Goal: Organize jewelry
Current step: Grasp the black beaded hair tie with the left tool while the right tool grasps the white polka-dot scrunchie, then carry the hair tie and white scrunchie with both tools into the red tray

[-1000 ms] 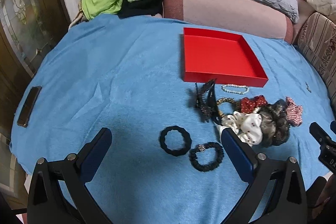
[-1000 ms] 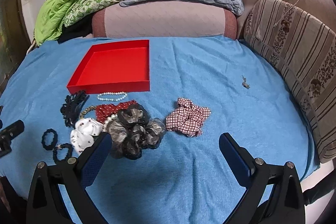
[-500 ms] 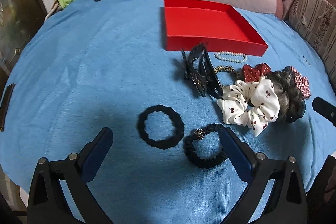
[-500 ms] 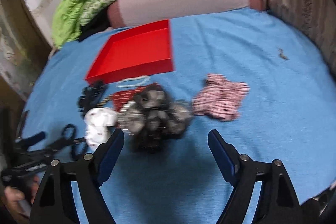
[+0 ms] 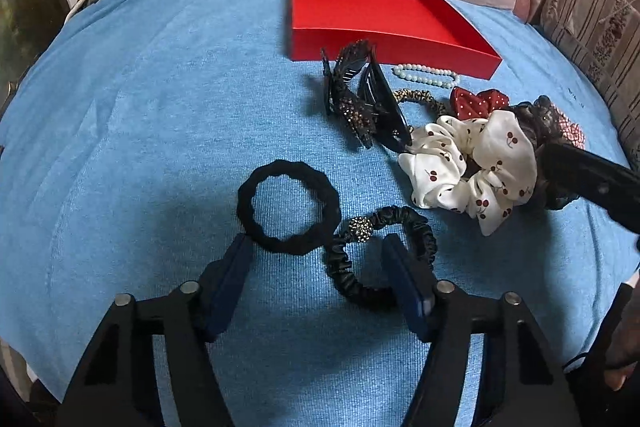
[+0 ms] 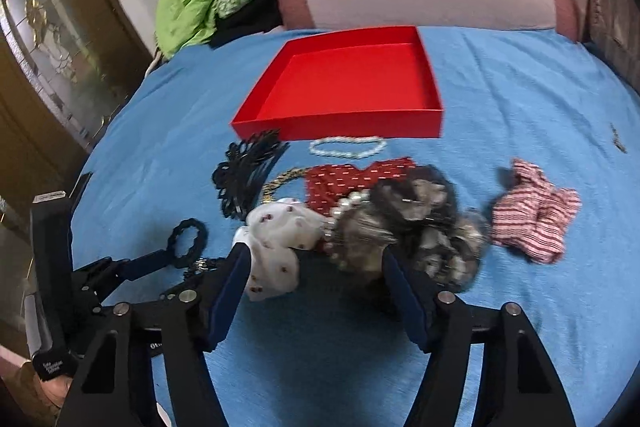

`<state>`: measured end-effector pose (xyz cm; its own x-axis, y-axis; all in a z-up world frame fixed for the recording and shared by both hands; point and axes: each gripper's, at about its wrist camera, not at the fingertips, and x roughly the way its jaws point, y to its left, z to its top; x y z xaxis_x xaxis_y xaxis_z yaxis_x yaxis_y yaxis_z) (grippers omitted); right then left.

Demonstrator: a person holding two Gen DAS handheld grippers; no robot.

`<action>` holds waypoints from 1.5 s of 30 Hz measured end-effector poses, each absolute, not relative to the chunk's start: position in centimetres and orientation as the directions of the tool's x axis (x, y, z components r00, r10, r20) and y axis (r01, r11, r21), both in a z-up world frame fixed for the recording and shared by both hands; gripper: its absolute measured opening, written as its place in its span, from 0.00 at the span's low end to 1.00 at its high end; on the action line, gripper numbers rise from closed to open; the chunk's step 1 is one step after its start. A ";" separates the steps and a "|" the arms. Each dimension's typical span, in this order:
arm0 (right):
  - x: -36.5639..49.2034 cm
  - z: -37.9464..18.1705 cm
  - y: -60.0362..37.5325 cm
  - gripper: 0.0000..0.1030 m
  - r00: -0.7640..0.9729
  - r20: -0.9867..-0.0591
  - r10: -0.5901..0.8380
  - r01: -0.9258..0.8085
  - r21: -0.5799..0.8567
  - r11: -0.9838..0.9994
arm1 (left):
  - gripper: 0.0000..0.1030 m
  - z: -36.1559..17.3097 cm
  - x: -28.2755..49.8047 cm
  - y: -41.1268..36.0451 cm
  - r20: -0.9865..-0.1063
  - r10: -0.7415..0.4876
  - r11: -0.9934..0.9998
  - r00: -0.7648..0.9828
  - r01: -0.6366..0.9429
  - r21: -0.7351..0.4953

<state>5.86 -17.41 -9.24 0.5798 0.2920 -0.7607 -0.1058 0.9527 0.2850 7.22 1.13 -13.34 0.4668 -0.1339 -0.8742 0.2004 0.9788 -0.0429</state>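
The right wrist view is smeared by motion, so the dark gauzy scrunchie (image 6: 412,227) and the pearl strand beside it are hard to read, and in the left wrist view that scrunchie is mostly hidden behind the white cherry-print scrunchie (image 5: 472,167) and the other tool's dark finger. The red tray (image 5: 400,23) lies on the blue bed cover (image 5: 140,107) with nothing in it; every piece lies in front of it on the cover. Countable there: two black hair ties, the plain black ring (image 5: 288,207) and the ruched black tie with a sparkly bead (image 5: 380,259), touching each other; one black claw clip (image 5: 360,95); one pearl bracelet (image 5: 428,75) just before the tray's wall; one leopard-print band; and four scrunchies, white, dark, red dotted (image 5: 478,101) and red-and-white checked (image 6: 536,211). The left tool (image 5: 316,247) is part open and closing, the ring's near edge and the ruched tie's end between its pads, neither yet pinched. The right tool (image 6: 316,263) is also closing, straddling the white and dark scrunchies without clamping them.
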 end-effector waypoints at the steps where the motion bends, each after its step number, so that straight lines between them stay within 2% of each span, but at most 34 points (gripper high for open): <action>1: 6.0 -9.3 -17.1 0.66 0.576 -0.762 0.297 -0.112 0.287 0.951 | 0.53 -13.5 7.2 1.0 -0.873 -0.120 0.980 0.473 0.196 -0.028; 2: 6.3 -9.5 -16.6 0.62 0.568 -0.765 0.303 -0.121 0.287 0.950 | 0.42 -13.4 7.2 1.0 -0.871 -0.120 0.980 0.477 0.197 -0.027; 3: 6.6 -9.6 -16.3 0.57 0.562 -0.768 0.307 -0.127 0.287 0.950 | 0.24 -13.3 7.1 1.0 -0.869 -0.123 0.980 0.479 0.196 -0.031; 4: 7.0 -10.0 -15.8 0.54 0.551 -0.775 0.310 -0.134 0.285 0.949 | 0.14 -13.3 7.2 1.1 -0.870 -0.124 0.981 0.478 0.194 -0.033; 5: 7.3 -10.3 -15.6 0.47 0.541 -0.781 0.311 -0.137 0.284 0.949 | 0.07 -13.2 7.4 1.2 -0.872 -0.128 0.981 0.473 0.190 -0.041; 6: 7.6 -10.7 -15.3 0.36 0.529 -0.789 0.314 -0.138 0.285 0.948 | 0.07 -13.1 7.5 1.4 -0.873 -0.143 0.980 0.466 0.188 -0.060; 8: 7.9 -11.1 -15.1 0.25 0.512 -0.797 0.319 -0.137 0.291 0.947 | 0.06 -13.0 7.6 1.8 -0.874 -0.174 0.978 0.454 0.180 -0.102; 12: 7.8 -11.2 -15.2 0.12 0.511 -0.794 0.329 -0.138 0.302 0.943 | 0.06 -12.5 7.4 2.3 -0.865 -0.210 0.973 0.455 0.183 -0.140; 22: 6.7 -9.4 -15.8 0.09 0.547 -0.762 0.346 -0.139 0.325 0.935 | 0.06 -10.0 6.5 3.3 -0.830 -0.269 0.961 0.488 0.197 -0.196; 38: 4.7 -3.5 -15.7 0.09 0.645 -0.695 0.318 -0.173 0.272 0.947 | 0.06 -2.1 6.0 1.9 -0.760 -0.256 0.963 0.597 0.231 -0.143; 45: 5.1 -0.1 -16.4 0.09 0.690 -0.657 0.304 -0.173 0.258 0.950 | 0.06 1.1 8.1 1.3 -0.737 -0.262 0.962 0.624 0.233 -0.144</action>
<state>5.10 -16.42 -0.08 0.6902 0.3040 -0.6567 -0.1730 0.9505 0.2581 8.08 1.34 1.13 0.6237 -0.2615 -0.7366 0.2335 0.9617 -0.1437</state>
